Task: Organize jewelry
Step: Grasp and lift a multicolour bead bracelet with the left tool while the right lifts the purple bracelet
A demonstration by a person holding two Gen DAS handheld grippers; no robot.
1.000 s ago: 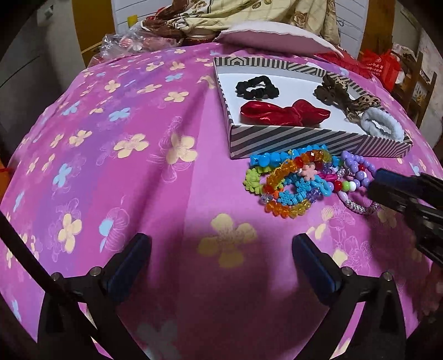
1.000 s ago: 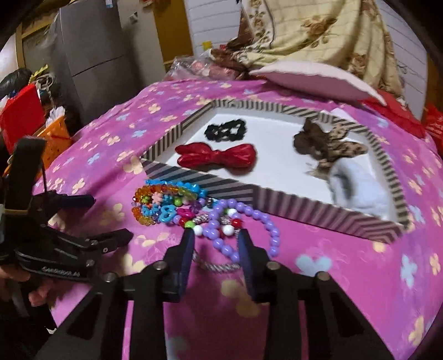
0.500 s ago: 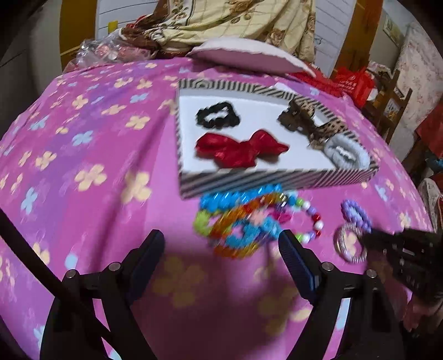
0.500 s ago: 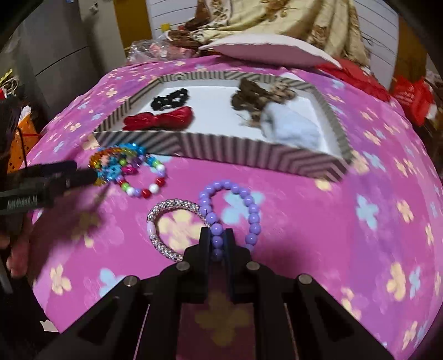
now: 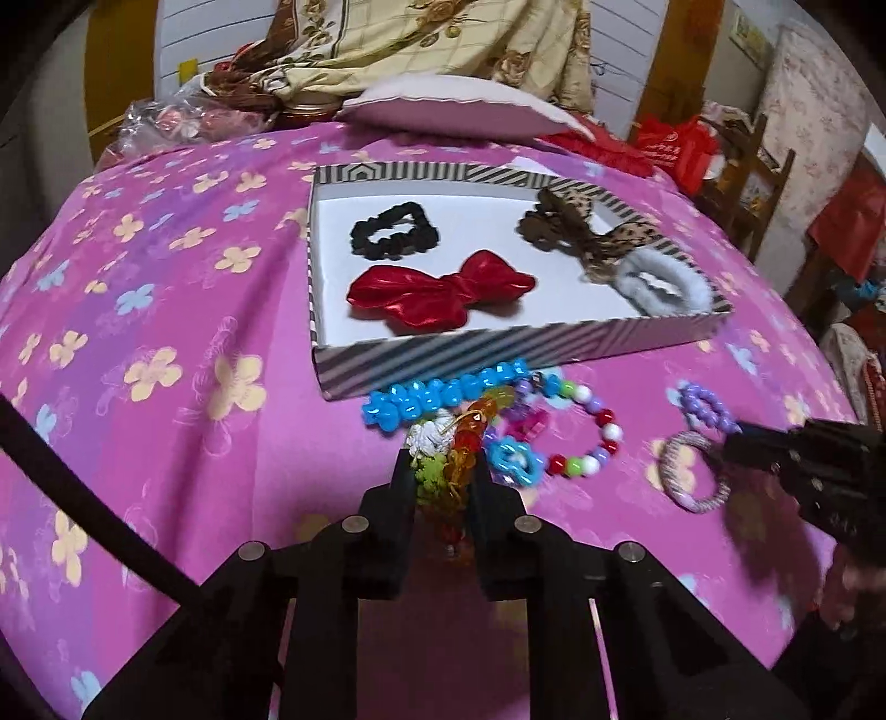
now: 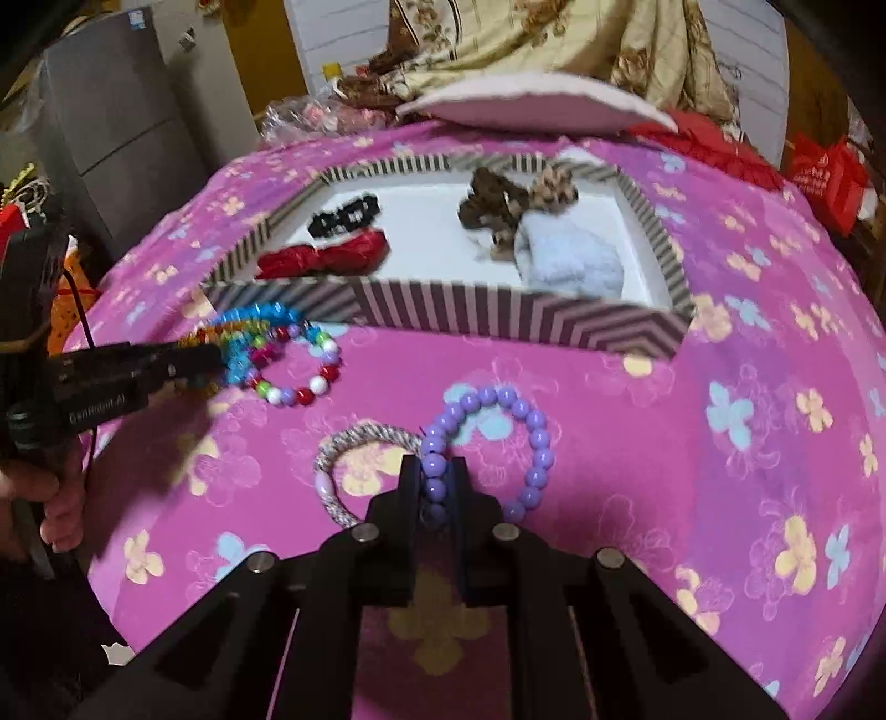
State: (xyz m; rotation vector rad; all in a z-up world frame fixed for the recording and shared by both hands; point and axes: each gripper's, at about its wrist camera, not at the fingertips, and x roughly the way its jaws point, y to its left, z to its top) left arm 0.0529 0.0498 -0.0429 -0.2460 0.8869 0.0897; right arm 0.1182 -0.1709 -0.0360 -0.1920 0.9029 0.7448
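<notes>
A striped box point(image 5: 498, 349) point(image 6: 498, 315) holds a black scrunchie point(image 5: 393, 230), a red bow point(image 5: 437, 293), a leopard bow point(image 5: 587, 232) and a grey fluffy band point(image 5: 664, 282). In front of it lies a heap of colourful bracelets point(image 5: 482, 415) point(image 6: 266, 343). My left gripper point(image 5: 443, 471) is shut on the orange and green bracelets point(image 5: 459, 459) of that heap. My right gripper point(image 6: 434, 482) is shut on a purple bead bracelet point(image 6: 526, 421). A silver woven bracelet point(image 6: 354, 448) point(image 5: 686, 471) lies beside it.
A pink flowered cloth point(image 5: 166, 332) covers the surface. A pink cushion point(image 5: 459, 105) and crumpled fabric point(image 5: 443, 39) lie behind the box. A grey cabinet point(image 6: 111, 127) stands at the left in the right wrist view.
My left gripper has moved forward and shut on the bracelets in the heap. My right gripper shut on the purple bracelet and drew it and the silver one away from the heap.
</notes>
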